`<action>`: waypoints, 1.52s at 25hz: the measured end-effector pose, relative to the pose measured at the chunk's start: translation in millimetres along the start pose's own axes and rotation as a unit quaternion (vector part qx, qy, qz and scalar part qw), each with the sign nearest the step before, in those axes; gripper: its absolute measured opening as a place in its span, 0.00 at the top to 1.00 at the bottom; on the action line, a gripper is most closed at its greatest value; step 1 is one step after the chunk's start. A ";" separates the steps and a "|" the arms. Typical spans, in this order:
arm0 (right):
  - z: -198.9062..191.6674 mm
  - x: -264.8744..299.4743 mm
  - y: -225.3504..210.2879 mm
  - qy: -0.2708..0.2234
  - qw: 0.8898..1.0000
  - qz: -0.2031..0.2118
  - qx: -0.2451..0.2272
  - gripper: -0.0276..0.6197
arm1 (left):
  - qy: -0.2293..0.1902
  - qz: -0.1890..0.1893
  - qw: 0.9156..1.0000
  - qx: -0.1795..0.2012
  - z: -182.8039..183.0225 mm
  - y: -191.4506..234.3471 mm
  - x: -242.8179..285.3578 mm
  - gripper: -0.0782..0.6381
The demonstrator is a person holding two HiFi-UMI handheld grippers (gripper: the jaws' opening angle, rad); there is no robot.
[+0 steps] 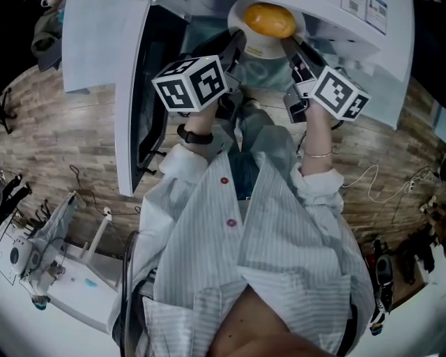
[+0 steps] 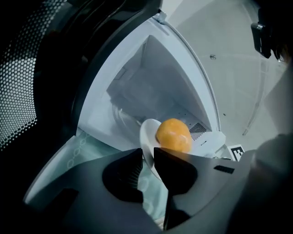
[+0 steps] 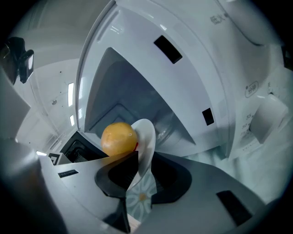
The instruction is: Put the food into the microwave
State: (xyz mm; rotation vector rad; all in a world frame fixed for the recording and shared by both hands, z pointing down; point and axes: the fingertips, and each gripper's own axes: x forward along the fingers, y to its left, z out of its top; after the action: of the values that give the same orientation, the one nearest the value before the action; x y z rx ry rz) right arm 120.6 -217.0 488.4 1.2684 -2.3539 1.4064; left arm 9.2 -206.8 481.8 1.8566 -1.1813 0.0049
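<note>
Looks more like a test lab than a real kitchen tbh: white microwave (image 1: 369,56), wood-plank floor (image 1: 63,139) with loose cables (image 1: 376,183) and gear (image 1: 42,265) lying around.

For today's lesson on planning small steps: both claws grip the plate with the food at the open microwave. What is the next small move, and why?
Probably ease the plate forward and level into the microwave cavity. The left claw and right claw pinch opposite rims, the orange food rests on it, and the door stands open.
</note>
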 end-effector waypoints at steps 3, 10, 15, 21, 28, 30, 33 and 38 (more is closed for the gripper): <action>1.2 2.2 -1.9 -0.006 1.000 -0.010 -0.025 0.81 | -0.006 0.002 1.000 0.002 0.8 1.5 2.2 0.79; 18.5 19.6 -9.2 -0.029 0.996 -0.048 -0.065 0.77 | -0.014 0.014 1.000 -0.004 16.3 10.5 19.8 0.79; 26.4 28.6 -16.4 -0.038 0.993 -0.070 -0.085 0.75 | -0.012 0.018 1.000 0.004 23.6 15.0 30.7 0.79; 33.8 38.4 -20.9 -0.048 0.988 -0.087 -0.116 0.73 | -0.008 0.031 0.999 0.016 24.3 21.7 42.3 0.79; 39.7 46.6 -21.2 -0.054 0.981 -0.110 -0.153 0.73 | -0.005 0.042 0.998 0.045 32.7 28.2 52.5 0.78; 41.5 49.1 -20.0 -0.054 0.979 -0.113 -0.163 0.73 | -0.007 0.046 0.997 0.054 35.7 29.8 53.7 0.78; 46.1 53.3 -18.7 -0.055 0.977 -0.115 -0.172 0.73 | -0.010 0.050 0.997 0.064 40.0 30.9 55.3 0.77; 50.7 60.3 -19.2 -0.060 0.979 -0.112 -0.162 0.73 | -0.013 0.061 0.994 0.091 47.6 31.7 57.8 0.77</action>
State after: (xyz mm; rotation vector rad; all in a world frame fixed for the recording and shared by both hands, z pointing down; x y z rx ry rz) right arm 110.5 -296.3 501.9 1.4952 -2.3018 0.8611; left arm -2.9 -285.0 500.5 1.9441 -1.3478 0.1633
